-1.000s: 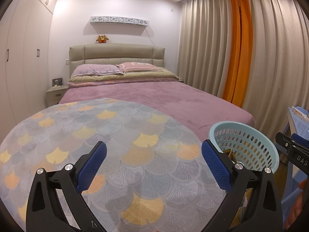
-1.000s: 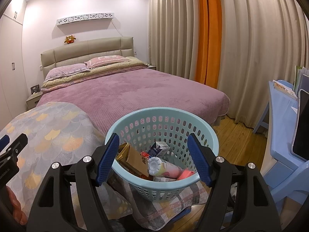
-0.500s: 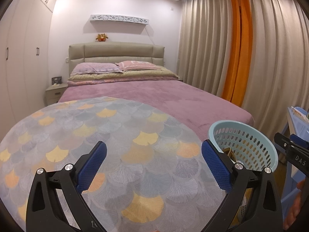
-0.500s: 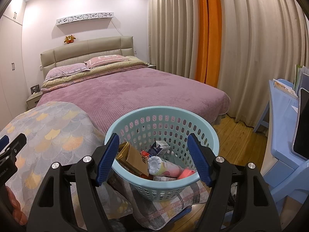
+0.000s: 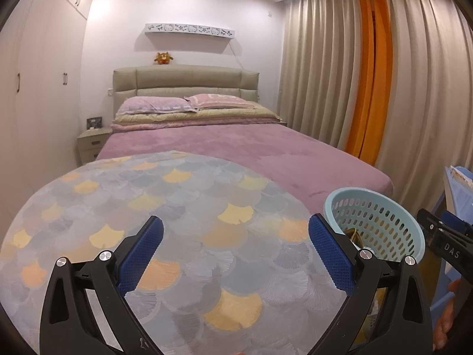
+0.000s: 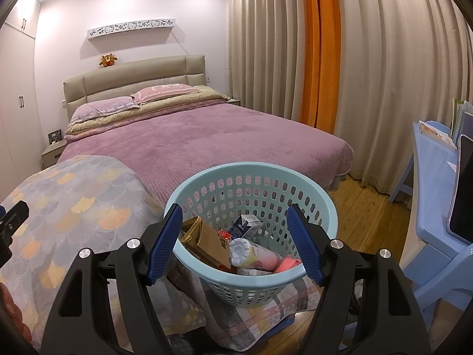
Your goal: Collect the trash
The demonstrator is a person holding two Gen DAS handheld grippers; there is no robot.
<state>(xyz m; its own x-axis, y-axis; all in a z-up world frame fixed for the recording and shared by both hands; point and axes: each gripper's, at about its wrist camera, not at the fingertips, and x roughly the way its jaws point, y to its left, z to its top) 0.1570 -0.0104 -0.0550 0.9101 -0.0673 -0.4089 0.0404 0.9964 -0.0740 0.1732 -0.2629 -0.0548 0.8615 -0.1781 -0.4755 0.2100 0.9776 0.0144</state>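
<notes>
Holding trash: basket w/ carton, bottle, brown box

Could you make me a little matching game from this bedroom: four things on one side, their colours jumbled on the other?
Things:
1. laundry-style basket
2. bedspread
3. middle curtain strip
4. pads of the right tongs

Colours:
a. orange
b. dark blue
c. pale turquoise
d. mauve

Pairs: 1-c, 2-d, 3-a, 4-b
</notes>
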